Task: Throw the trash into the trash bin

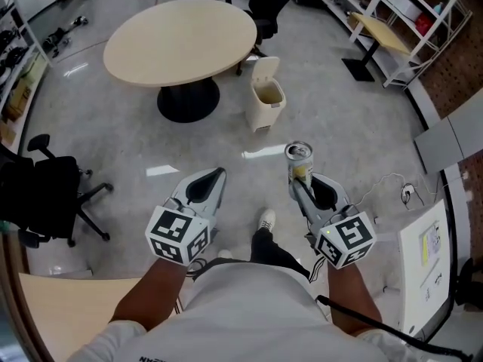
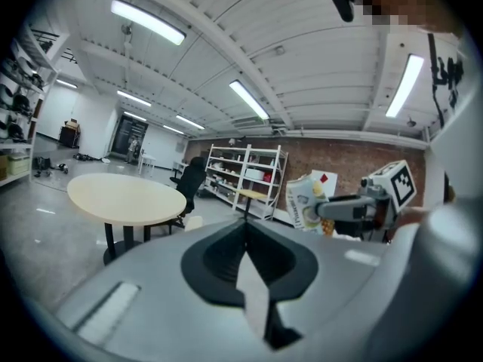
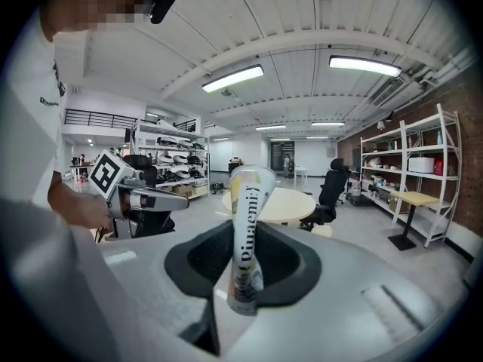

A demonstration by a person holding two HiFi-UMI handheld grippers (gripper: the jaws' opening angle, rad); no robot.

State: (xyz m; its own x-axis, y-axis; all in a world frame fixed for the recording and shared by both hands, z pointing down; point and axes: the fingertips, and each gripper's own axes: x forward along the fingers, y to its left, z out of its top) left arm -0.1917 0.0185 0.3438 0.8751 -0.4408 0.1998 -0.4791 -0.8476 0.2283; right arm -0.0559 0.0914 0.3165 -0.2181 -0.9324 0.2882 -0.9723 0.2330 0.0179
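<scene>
A crushed drink can (image 1: 299, 161), silver-topped with yellow print, stands upright between the jaws of my right gripper (image 1: 301, 178), which is shut on it. In the right gripper view the can (image 3: 247, 232) rises from the jaw gap with its flattened side facing me. My left gripper (image 1: 217, 175) is level with it on the left, jaws together in a point and nothing in them. The left gripper view shows those jaws (image 2: 246, 225) meeting, with the can (image 2: 306, 202) off to the right. The beige trash bin (image 1: 266, 96), lid flipped up, stands on the floor ahead beside the round table.
A round beige table (image 1: 181, 36) on a black pedestal stands ahead left of the bin. One black office chair (image 1: 45, 194) is at my left, another (image 1: 268, 2) behind the table. White shelving (image 1: 411, 21) and a small side table (image 1: 377, 36) line the right wall. My shoe (image 1: 266, 219) is below.
</scene>
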